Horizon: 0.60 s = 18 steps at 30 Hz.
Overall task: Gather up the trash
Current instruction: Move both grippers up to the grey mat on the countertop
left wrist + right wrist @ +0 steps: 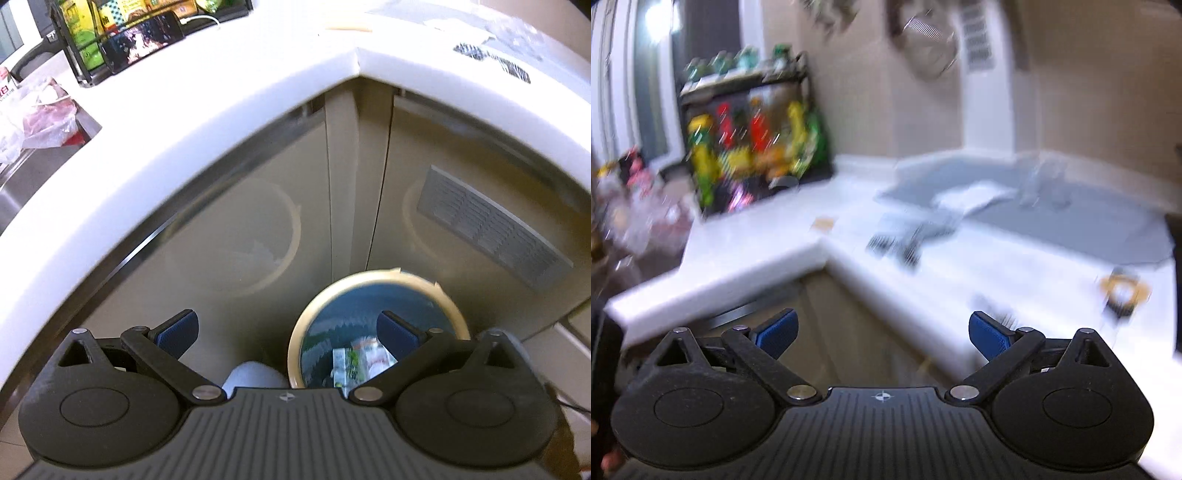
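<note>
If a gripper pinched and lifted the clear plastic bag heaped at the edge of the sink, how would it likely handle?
The clear plastic bag looks thin and crumpled, so it would probably sag and deform rather than keep its shape. Its glossy film may slip between the fingers unless bunched. Something pinkish shows inside; its weight cannot be judged, so the load might shift or swing.

"Where is the bin (376, 328)?"
"On the floor, down in the corner under the counter (221, 96). Wrappers (364, 360) lie inside it."
"What is on the counter?"
"A rack (110, 33) far back on the left, with a phone (142, 38) leaning before it."
</note>
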Tool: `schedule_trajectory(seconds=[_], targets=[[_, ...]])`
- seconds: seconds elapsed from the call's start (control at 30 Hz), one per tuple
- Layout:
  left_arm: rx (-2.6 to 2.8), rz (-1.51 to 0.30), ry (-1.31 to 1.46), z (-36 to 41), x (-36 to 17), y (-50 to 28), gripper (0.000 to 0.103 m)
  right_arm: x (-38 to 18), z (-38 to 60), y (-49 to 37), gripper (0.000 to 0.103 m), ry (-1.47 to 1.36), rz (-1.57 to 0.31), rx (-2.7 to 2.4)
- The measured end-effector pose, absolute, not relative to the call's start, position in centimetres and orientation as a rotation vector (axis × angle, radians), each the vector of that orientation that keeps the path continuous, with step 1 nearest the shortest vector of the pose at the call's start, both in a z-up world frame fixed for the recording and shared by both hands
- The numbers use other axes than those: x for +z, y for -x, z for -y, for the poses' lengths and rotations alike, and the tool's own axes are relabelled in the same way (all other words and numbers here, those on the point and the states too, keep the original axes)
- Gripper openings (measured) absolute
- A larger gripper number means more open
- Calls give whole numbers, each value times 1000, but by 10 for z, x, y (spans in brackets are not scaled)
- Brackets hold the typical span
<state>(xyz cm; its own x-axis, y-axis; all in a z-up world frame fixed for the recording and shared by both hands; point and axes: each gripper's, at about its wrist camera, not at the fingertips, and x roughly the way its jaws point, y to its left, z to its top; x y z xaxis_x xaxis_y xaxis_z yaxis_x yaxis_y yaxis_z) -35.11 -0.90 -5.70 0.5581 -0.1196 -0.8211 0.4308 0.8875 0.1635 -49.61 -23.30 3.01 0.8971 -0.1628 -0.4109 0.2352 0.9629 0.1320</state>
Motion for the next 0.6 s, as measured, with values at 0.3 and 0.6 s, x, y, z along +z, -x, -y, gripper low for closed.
schedule_trajectory(seconds=[0.3, 0.6], targets=[[-316, -916, -331, 11, -37, 336, 103, 56, 360, 411, 103, -265, -266, -558], [-267, -918, -300, -7, -20, 325, 103, 32, 482, 283, 103, -533, -419, -664]])
